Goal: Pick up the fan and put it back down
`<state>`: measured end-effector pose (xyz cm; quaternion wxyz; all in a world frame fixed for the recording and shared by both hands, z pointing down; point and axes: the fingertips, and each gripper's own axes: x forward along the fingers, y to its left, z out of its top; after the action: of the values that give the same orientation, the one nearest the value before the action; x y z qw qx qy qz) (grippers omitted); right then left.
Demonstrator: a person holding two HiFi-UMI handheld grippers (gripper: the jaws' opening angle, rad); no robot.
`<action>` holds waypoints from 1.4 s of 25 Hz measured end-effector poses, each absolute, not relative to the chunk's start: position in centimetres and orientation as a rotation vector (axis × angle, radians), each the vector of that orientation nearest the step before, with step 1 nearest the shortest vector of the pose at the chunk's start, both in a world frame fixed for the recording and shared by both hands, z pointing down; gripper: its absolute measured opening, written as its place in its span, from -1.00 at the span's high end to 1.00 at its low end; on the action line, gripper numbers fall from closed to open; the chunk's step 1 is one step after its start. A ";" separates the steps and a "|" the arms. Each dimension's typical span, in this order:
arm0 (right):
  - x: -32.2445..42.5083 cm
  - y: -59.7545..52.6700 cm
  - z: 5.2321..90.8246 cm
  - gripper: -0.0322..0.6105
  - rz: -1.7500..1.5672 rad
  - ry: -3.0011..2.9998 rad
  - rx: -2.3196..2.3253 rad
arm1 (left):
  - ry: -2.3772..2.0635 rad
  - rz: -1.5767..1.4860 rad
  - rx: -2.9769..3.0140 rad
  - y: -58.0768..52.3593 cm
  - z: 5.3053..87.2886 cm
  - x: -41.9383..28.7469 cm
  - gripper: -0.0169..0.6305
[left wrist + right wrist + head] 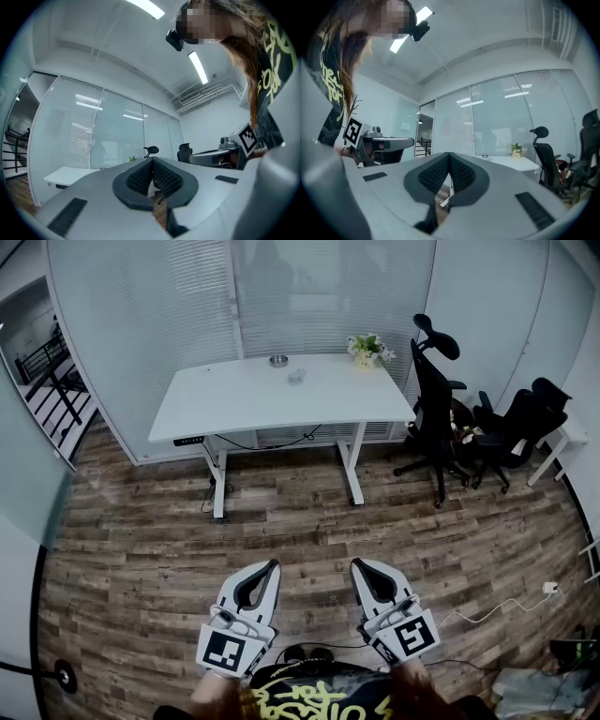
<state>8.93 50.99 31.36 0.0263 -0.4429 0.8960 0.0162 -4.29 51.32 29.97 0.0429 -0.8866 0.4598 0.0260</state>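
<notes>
No fan shows in any view. My left gripper (272,566) and my right gripper (359,564) are held side by side low in the head view, over the wood floor, well short of the white desk (225,409). Both point level toward the desk. The left gripper (152,162) has its ribbed pads pressed together with nothing between them. So does the right gripper (449,156). Each gripper view also catches the other gripper off to its side.
On the desk stand a small bowl (278,360), a glass (295,378) and a potted flower (367,349). Two black office chairs (431,409) (520,423) stand to the desk's right. A white cable with a plug (550,588) lies on the floor at right. Glass walls with blinds stand behind the desk.
</notes>
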 end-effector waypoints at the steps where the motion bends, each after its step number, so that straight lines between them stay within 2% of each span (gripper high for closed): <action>1: 9.0 50.9 31.4 0.89 0.055 2.770 -1.368 | 1.407 0.085 -2.714 51.3 30.0 -4.2 0.97; 23: 9.7 49.4 31.7 0.87 0.039 2.729 -1.388 | 1.408 0.087 -2.769 50.8 30.5 -3.0 0.92; 25: 9.7 49.4 31.8 0.82 0.019 2.707 -1.397 | 1.445 0.110 -2.771 50.7 30.7 -3.5 0.75; 26: 9.8 49.3 31.7 0.67 0.010 2.688 -1.396 | 1.471 0.139 -2.766 50.7 30.6 -3.8 0.62; 28: 10.1 49.4 31.2 0.51 0.008 2.646 -1.390 | 1.523 0.217 -2.748 50.6 30.2 -4.6 0.16; 30: 10.3 49.4 30.6 0.17 0.026 2.618 -1.393 | 1.554 0.264 -2.729 50.5 29.8 -5.1 -0.25; 32: 10.3 49.2 30.3 0.02 0.045 2.611 -1.399 | 1.569 0.264 -2.707 50.4 29.5 -5.4 -0.35; 35: 9.8 49.0 30.5 -0.02 0.045 2.627 -1.394 | 1.565 0.240 -2.702 50.2 29.5 -5.7 -0.37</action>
<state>9.78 49.02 30.49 0.0837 -0.4671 0.8801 0.0149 -5.65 50.22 29.49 0.0049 -0.8627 0.4999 0.0765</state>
